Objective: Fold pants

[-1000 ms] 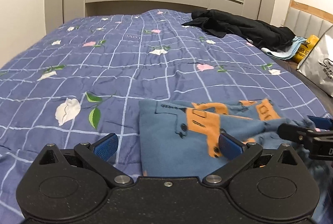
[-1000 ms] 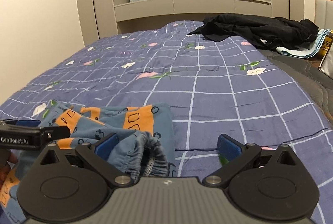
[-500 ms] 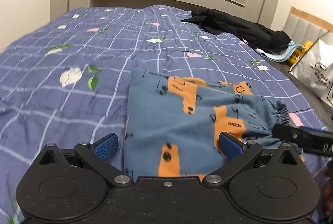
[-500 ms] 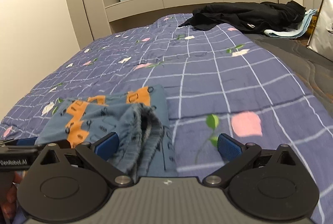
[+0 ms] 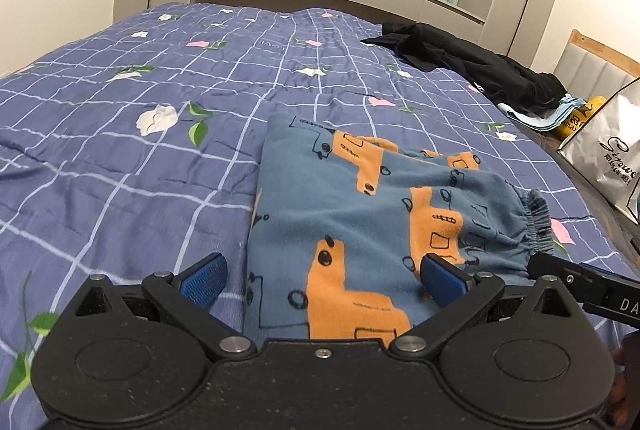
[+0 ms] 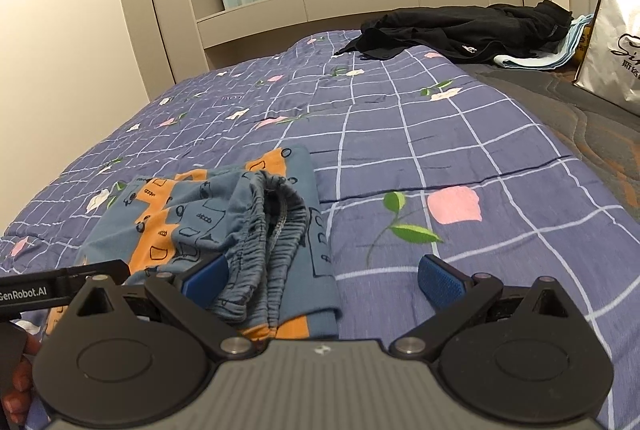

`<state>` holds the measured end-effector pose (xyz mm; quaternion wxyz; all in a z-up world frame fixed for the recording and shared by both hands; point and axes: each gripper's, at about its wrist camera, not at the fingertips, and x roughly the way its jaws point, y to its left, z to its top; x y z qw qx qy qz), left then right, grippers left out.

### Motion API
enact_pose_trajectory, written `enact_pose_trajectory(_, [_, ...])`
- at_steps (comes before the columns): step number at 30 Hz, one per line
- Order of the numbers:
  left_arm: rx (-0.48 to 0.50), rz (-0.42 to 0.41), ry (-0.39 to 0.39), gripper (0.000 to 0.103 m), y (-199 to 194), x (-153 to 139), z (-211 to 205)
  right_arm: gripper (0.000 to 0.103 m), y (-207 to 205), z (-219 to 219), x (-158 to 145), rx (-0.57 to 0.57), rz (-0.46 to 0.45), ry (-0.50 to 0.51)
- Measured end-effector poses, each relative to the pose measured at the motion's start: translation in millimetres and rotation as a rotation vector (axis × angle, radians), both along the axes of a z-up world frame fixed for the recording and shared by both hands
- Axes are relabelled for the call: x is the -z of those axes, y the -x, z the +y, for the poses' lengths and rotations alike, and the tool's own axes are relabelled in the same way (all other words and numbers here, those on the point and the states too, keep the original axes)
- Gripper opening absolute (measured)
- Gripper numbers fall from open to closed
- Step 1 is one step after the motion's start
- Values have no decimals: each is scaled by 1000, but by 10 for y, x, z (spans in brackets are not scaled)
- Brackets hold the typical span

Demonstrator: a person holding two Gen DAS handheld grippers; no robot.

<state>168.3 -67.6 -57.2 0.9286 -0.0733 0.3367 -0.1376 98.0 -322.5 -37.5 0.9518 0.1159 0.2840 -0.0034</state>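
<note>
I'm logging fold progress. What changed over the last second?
Both open grippers, left and right, rose and drew back from the pants, gripping nothing. The pants stayed folded on the quilt; the black clothes and bag did not move.

The left hand-held gripper (image 5: 322, 280) has a speckled black body, two round raised discs, silver pivot screws and angular black linkage arms ending in ribbed blue pads (image 5: 204, 276). The right hand-held gripper (image 6: 322, 278) matches it, but its centre plate is grey and ribbed. A black bar reads "GenRobot.AI" in white. Bare skin shows at the frame edges.
</note>
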Motion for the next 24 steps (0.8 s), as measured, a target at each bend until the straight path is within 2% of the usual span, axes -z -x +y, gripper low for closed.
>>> enact_pose_trajectory(15, [-7,2,24,102,295,-16,80,103,90,42,37,0,-13,-2])
enact_pose_trajectory(19, [16,26,42,102,271,-101,125,103,118,-5,-42,-52,-34,-38])
enact_pose_trajectory(24, [14,9,59,102,159,-141,96,103,-4,-86,-119,-136,-58,-85])
